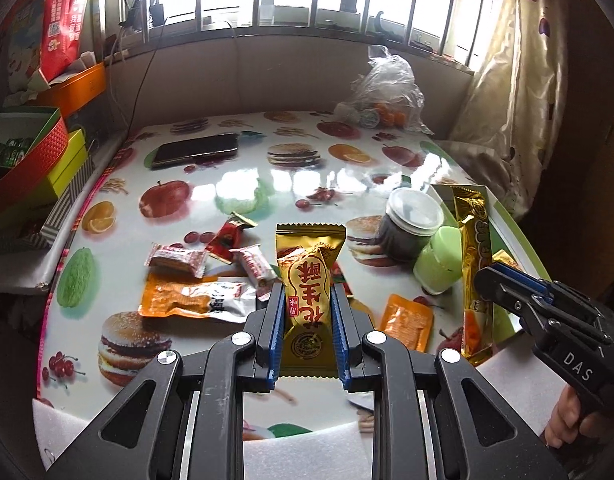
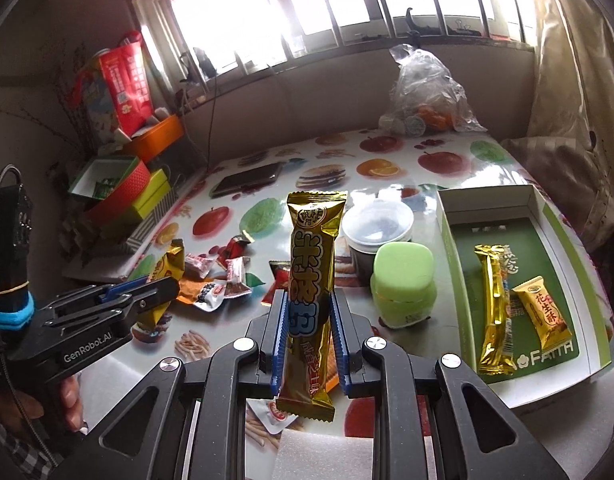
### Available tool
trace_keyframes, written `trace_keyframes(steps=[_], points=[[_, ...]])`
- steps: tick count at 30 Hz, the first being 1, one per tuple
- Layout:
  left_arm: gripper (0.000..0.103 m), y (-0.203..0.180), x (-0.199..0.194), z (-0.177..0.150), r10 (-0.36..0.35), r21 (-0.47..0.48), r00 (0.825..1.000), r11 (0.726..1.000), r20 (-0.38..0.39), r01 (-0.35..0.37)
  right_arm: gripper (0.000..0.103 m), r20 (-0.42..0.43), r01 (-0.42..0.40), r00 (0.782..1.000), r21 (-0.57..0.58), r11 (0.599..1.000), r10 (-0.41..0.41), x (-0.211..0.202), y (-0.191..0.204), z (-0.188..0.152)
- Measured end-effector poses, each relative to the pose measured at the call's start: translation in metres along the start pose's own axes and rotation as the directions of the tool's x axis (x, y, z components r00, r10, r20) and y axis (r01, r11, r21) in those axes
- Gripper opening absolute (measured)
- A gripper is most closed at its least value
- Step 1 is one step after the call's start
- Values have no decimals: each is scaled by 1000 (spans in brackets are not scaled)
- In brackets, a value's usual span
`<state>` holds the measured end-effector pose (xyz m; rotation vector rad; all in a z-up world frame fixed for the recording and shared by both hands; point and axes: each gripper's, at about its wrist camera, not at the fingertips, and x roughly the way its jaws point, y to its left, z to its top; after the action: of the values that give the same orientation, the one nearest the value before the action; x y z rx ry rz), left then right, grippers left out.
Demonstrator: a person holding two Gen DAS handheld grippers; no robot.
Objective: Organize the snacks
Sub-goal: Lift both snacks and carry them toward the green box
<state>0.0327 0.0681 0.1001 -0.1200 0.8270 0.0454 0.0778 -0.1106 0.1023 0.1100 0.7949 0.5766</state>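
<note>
My left gripper (image 1: 309,292) is shut on a short gold peanut-candy packet (image 1: 309,280), held above the table. My right gripper (image 2: 309,300) is shut on a long gold snack bar (image 2: 312,288), held upright; the bar also shows in the left wrist view (image 1: 476,264). In the right wrist view a shallow white box with a green floor (image 2: 555,240) sits at the right and holds a long gold bar (image 2: 494,312) and a short gold packet (image 2: 542,314). Several loose snacks lie at mid-table: an orange pouch (image 1: 187,300), red-white candies (image 1: 177,260), a red packet (image 1: 227,236).
A lidded dark cup (image 2: 377,228) and a green jar (image 2: 403,280) stand left of the box. A phone (image 1: 195,150) lies far left. A plastic bag of fruit (image 1: 383,96) sits at the back. Stacked boxes (image 1: 31,152) stand off the left edge.
</note>
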Motion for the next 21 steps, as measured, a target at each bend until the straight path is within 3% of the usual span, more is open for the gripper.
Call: trace_keyframes(steps=[21], points=[[23, -102, 18, 26, -185, 111, 982, 976, -19, 186, 19, 57, 131, 989, 118, 984, -138, -44, -80, 0]])
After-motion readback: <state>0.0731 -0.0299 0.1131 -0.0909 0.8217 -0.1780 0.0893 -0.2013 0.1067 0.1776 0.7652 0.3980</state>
